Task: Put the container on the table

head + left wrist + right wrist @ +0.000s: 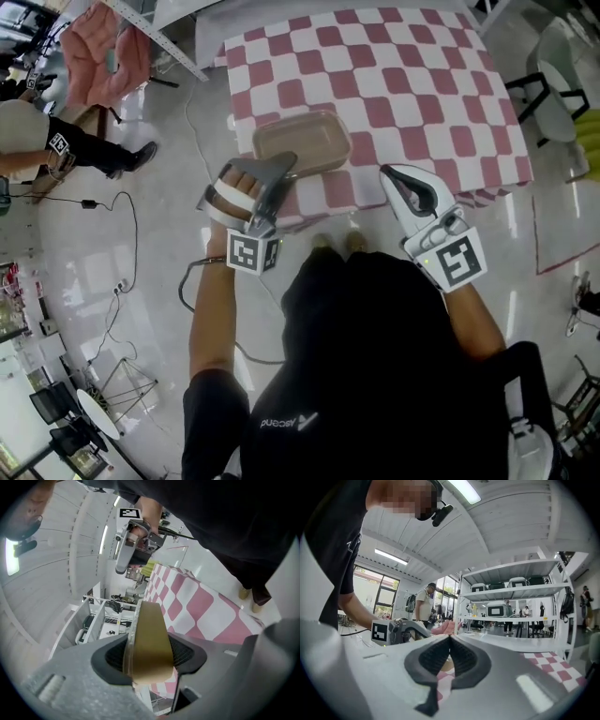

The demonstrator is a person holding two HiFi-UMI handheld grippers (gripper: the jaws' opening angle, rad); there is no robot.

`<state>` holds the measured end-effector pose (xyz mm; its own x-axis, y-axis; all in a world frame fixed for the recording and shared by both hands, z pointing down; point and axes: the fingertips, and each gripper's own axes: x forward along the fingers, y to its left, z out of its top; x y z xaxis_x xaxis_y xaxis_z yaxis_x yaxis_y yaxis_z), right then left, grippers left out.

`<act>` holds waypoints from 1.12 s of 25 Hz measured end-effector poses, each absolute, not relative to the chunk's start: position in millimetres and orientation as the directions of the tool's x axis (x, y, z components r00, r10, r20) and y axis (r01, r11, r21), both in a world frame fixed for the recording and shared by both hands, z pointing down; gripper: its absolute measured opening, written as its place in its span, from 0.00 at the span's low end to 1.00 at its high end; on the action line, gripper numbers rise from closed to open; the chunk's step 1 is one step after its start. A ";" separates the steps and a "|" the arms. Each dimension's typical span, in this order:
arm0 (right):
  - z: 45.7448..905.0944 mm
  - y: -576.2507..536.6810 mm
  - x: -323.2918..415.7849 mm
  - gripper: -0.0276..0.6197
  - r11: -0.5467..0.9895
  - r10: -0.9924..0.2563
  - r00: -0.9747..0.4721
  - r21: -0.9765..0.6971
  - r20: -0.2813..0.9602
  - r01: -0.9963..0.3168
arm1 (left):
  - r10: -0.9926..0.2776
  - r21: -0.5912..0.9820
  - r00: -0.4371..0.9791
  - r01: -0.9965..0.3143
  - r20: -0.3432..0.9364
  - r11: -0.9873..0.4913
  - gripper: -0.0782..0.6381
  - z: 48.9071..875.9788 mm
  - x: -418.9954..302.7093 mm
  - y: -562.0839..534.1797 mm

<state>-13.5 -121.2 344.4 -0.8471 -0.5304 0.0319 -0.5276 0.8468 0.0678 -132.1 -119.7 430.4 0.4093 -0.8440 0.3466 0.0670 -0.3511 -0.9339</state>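
Note:
A shallow tan container [302,141] with a clear lid hangs over the near left corner of the pink-and-white checked table [403,84]. I cannot tell whether it rests on the cloth. My left gripper [284,164] is shut on its near rim. In the left gripper view the container's edge [149,625] runs between the two dark pads [112,656]. My right gripper [390,175] hovers at the table's near edge, to the right of the container, shut with nothing in it. Its pads [433,656] meet at the tips in the right gripper view.
A person [37,141] stands on the floor at the left, near pink fabric [103,52] and loose cables [122,225]. A chair [553,75] sits off the table's right side. White shelving [511,592] stands beyond the table.

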 end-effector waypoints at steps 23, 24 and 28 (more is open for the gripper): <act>373.9 -165.6 -39.4 0.05 0.761 -0.648 -0.756 0.033 0.099 -0.648 | -0.671 -0.816 0.505 0.126 0.543 -0.565 0.48 523.9 -154.5 -177.1; 375.0 -165.9 -40.4 0.05 0.763 -0.646 -0.757 0.033 0.101 -0.646 | -0.657 -0.804 0.510 0.124 0.554 -0.582 0.50 527.1 -153.7 -174.6; 378.5 -167.1 -41.8 0.05 0.768 -0.638 -0.761 0.032 0.112 -0.639 | -0.591 -0.750 0.552 0.099 0.588 -0.654 0.57 531.0 -146.4 -161.6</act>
